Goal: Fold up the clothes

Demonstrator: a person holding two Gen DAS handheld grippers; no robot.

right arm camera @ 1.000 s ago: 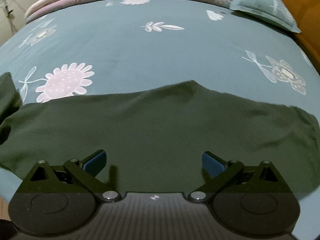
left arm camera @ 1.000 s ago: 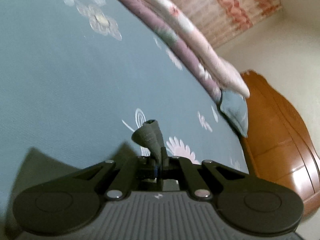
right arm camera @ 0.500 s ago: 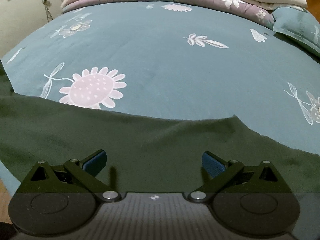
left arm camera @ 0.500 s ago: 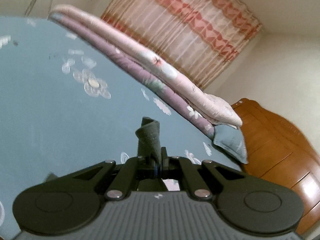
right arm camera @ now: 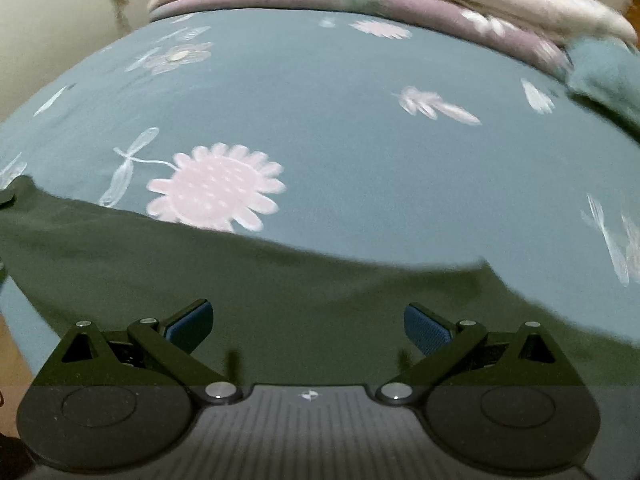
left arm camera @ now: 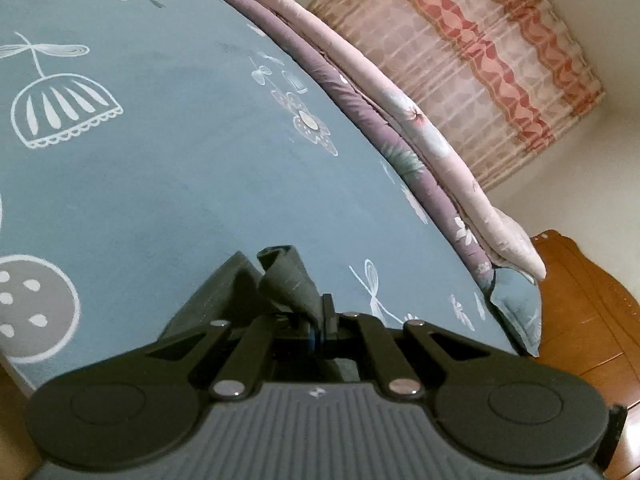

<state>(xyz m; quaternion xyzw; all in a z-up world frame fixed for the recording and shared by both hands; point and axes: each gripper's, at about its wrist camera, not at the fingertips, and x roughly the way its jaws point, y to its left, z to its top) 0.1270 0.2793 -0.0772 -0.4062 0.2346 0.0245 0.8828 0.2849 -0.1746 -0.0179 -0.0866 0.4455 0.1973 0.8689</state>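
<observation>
Swinging back down toward the bed now, the left gripper [left arm camera: 320, 322] has dropped its view from the curtain and wall of a moment ago to the blue flowered bedsheet [left arm camera: 192, 184], and it has carried its pinch of cloth along the whole way. Its jaws are tight together on a bunched corner of the dark green garment [left arm camera: 290, 284], which pokes up out of the pads in a soft twisted tuft. Over on the other side the right gripper [right arm camera: 308, 326] has slid across the spread cloth, the pink sunflower print now sitting higher and nearer the middle than it did; its blue pads [right arm camera: 426, 330] stand wide apart with nothing between them, hovering over the garment [right arm camera: 280, 288]. That garment lies flat along the near edge of the bed, its far hem running across the sheet just under the sunflower. It looks like light, limp knit: it creases wherever it is nipped, drapes at once, and won't hold a line by itself. No risk of breakage, little of slipping, but a one-corner hold will let the rest sag and drag. My guess is the free jaws want the matching corner or hem edge, taken on a doubled seam, so both ends lift evenly.
</observation>
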